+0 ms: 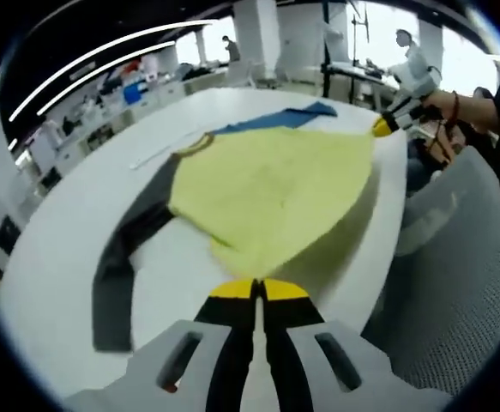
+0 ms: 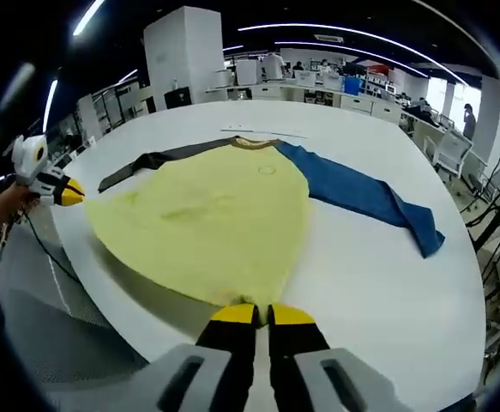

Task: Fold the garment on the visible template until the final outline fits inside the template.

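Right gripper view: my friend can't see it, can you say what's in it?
A yellow long-sleeved shirt lies flat on a white table, with one blue sleeve and one dark grey sleeve spread out. The right gripper, jaws shut, pinches the shirt's near hem, and the left gripper holds its other corner.

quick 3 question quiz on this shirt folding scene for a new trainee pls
1. True or false: the garment has one blue sleeve and one dark grey sleeve.
2. Each gripper is at what part of the garment? A) the collar B) a corner of the yellow hem C) a sleeve cuff
3. Fill in: the garment lies spread on a white ____.

Key
1. True.
2. B. The left gripper and the right gripper each have their jaws together at a hem corner.
3. Table.
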The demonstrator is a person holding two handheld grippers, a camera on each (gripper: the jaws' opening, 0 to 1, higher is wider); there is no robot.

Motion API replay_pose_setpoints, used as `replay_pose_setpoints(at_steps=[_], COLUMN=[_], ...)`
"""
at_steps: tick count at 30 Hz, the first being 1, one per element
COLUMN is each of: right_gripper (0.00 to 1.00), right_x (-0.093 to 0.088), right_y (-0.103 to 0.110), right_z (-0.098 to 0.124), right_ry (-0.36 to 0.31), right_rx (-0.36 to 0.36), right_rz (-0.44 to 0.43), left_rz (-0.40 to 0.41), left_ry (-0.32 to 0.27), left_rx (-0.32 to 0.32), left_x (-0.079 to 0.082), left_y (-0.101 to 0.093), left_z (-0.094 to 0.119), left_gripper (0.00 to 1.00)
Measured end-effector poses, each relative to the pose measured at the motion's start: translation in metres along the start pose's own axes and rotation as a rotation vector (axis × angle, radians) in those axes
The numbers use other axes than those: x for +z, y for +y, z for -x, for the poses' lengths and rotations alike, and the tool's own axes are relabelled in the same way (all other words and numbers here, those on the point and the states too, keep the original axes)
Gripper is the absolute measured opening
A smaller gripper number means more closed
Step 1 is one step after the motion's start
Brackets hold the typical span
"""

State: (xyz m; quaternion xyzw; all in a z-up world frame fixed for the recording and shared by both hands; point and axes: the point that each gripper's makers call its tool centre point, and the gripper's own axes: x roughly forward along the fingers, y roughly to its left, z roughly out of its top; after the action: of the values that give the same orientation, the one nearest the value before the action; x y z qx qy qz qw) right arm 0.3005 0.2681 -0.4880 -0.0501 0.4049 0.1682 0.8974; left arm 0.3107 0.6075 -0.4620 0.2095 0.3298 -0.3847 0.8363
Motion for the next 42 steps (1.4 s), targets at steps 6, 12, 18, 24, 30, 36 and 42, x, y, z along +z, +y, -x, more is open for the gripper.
replay_pose_setpoints(at_steps=[6, 12, 18, 24, 30, 36, 42], right_gripper=[0.00, 0.00, 0.00, 0.01, 0.01, 0.05, 0.13], right_x=[-0.014, -0.025, -0.028, -0.035, -0.045, -0.051, -0.046], right_y=[0.001, 0.003, 0.008, 0.006, 0.000, -0.001, -0.005], right_z=[-0.006, -0.008, -0.008, -0.008, -0.004, 0.003, 0.019], right_ry=[0.035, 0.081, 0.093, 0.123, 0.162, 0.174, 0.193], right_rx=[0.011, 0.015, 0.032, 0.026, -0.001, -0.011, -0.028], right_rz=[0.002, 0.091, 0.105, 0.116, 0.126, 0.084, 0.026], left_rz=[-0.005, -0.008, -0.011, -0.018, -0.014, 0.038, 0.084], left_ry=[0.061, 0.105, 0.140, 0.153, 0.160, 0.163, 0.136], left_rx=[-0.040, -0.032, -0.027, -0.033, -0.034, -0.023, 0.013], left_x=[-0.020, -0.033, -0.042, -0.045, -0.048, -0.051, -0.045], left_y=[-0.020, -0.021, -0.021, -0.025, -0.028, -0.027, -0.021], left_z=[-0.001, -0.009, -0.012, -0.013, -0.014, -0.010, -0.001], left_gripper=[0.00, 0.00, 0.00, 0.00, 0.00, 0.00, 0.06])
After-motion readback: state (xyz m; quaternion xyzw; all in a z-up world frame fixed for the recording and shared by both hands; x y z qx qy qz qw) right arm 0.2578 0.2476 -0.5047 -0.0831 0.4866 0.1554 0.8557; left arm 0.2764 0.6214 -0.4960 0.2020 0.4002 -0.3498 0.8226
